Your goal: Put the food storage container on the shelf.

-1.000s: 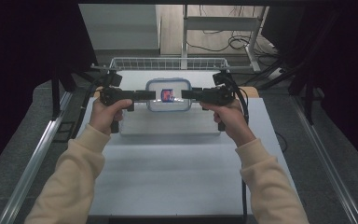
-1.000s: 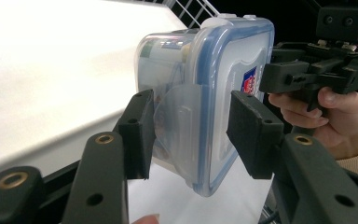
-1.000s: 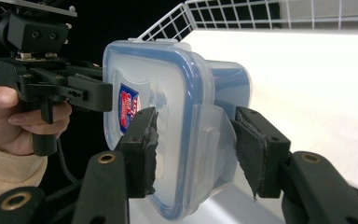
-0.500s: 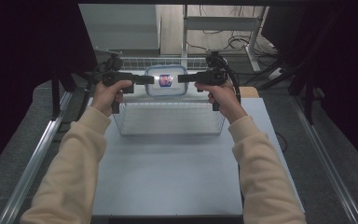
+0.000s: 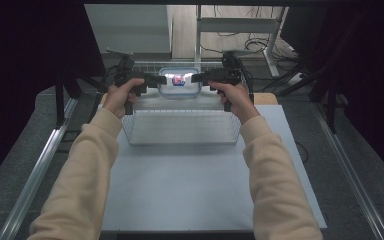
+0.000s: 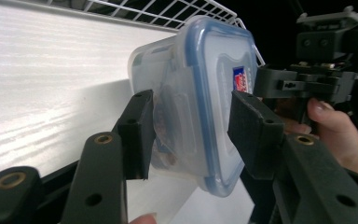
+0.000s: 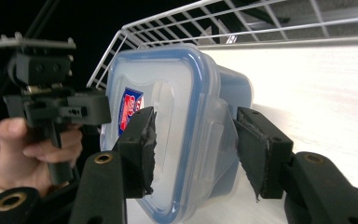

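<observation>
Both hands have carried the container (image 5: pixel 179 82) away from the person since the earlier frames, from above the near part of the wire basket (image 5: pixel 180 134) to over its far end, w/ the far rim just beyond. Left gripper (image 5: pixel 152 79) and right gripper (image 5: pixel 200 77) each come in from one end, so the box hangs between them, off the worktop (image 5: pixel 180 195). In the left gripper view the left gripper (image 6: pixel 191 135) has one pad under the base and one on the blue-rimmed lid (image 6: pixel 223 60), clenched on the container. Right gripper (image 7: pixel 193 149), in the right gripper view, straddles the other end the same way: one pad on the lid beside the red/blue sticker (image 7: pixel 130 109), the other by the base. Its jaws have just been opening a touch w/ the box between them; the base-side pad seems to stand a hair off, so I read it as no longer pinching. Two-ended hold makes sense imo: a smooth tub would swing from one end. Orientation: lid up, base down, long axis running straight from one set of jaws to the other, roughly level. Contents look brownish through the wall, can't tell what.
</observation>
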A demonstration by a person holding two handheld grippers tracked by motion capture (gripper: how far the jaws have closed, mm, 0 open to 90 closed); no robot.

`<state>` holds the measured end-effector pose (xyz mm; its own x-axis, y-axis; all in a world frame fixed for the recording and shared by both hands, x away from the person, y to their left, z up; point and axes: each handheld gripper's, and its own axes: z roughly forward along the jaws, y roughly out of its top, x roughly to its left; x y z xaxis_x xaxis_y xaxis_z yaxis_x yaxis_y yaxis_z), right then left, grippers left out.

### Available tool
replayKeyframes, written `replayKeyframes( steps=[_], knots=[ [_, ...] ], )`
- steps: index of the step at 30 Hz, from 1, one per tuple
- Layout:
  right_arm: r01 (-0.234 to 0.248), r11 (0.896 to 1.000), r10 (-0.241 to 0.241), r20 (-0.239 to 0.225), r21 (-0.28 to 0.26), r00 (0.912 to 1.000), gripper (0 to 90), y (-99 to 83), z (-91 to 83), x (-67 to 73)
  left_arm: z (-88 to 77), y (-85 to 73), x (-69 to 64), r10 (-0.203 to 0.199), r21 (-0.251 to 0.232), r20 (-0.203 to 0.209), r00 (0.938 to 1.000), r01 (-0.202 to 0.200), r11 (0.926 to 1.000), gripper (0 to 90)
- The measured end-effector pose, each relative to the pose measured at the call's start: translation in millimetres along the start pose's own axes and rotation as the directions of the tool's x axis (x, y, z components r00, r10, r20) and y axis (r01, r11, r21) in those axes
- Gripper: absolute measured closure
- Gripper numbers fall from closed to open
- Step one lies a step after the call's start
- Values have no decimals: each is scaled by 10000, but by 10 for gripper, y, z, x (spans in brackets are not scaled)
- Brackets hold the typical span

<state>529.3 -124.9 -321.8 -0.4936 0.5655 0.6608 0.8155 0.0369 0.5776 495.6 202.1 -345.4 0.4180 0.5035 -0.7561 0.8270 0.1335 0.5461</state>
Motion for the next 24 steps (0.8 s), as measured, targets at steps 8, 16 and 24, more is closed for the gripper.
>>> replayKeyframes(
  steps=[8, 16, 24],
  knots=[
    [-946, 9955, 946, 59, -62, 9955, 479, 42, 66, -73, 49, 54, 90, -612, 47, 69, 9981, 612, 9981, 488],
    [-1406, 9899, 1410, 201, -205, 9898, 463, 37, 96, -86, 69, 68, 145, -864, 36, 262, 9959, 864, 9963, 475],
    [-233, 9971, 296, 855, -730, 9959, 258, -8, 45, 62, -13, 50, 66, -258, -649, -323, 9991, 237, 9976, 269]
  ],
)
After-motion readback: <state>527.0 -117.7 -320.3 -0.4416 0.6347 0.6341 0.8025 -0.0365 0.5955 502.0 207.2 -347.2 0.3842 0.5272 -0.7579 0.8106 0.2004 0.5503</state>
